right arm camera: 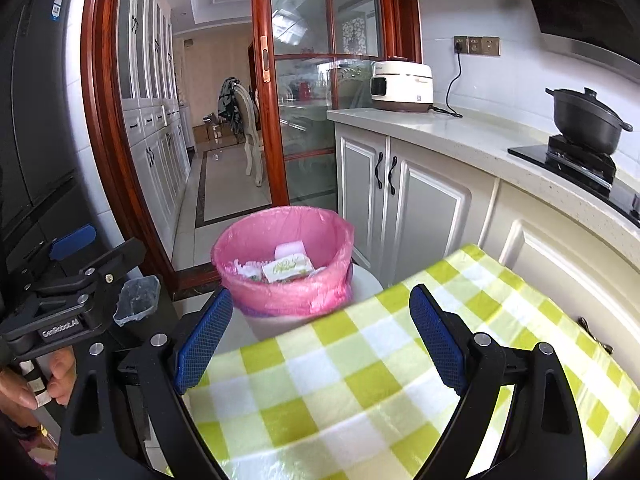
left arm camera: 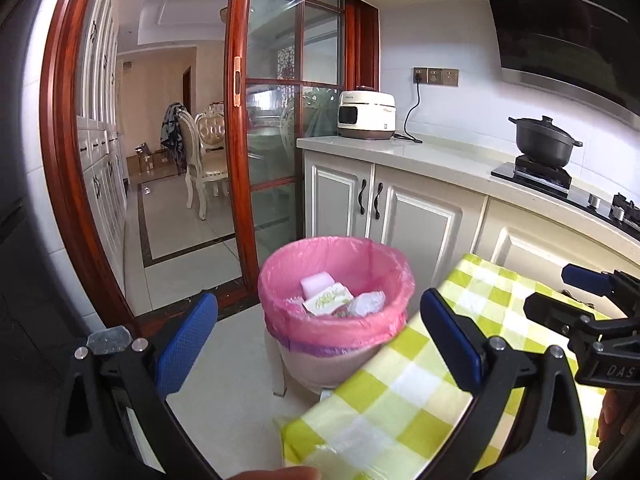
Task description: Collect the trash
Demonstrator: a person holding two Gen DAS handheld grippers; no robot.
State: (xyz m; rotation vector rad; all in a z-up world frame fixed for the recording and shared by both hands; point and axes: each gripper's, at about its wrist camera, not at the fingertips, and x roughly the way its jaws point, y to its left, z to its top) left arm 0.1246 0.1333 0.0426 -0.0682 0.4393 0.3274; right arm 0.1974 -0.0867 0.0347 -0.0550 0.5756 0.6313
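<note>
A bin with a pink liner (left arm camera: 336, 284) (right arm camera: 282, 258) stands on a white stool beside the table with the green and white checked cloth (left arm camera: 404, 384) (right arm camera: 360, 372). In it lie a white packet with green print (left arm camera: 329, 299) (right arm camera: 287, 268), a pale pink block (left arm camera: 318, 283) and crumpled wrappers. My left gripper (left arm camera: 320, 340) is open and empty, a little before the bin. My right gripper (right arm camera: 320, 340) is open and empty over the cloth. In the right wrist view the left gripper (right arm camera: 80, 264) shows at the left with a crumpled clear plastic piece (right arm camera: 138, 300) beside it.
White kitchen cabinets (left arm camera: 400, 208) with a pale counter run along the right. On it stand a rice cooker (left arm camera: 366, 114) and a black pot (left arm camera: 544, 140) on a hob. A red-framed sliding glass door (left arm camera: 240, 120) opens to a dining room. A dark fridge (right arm camera: 36, 120) stands at left.
</note>
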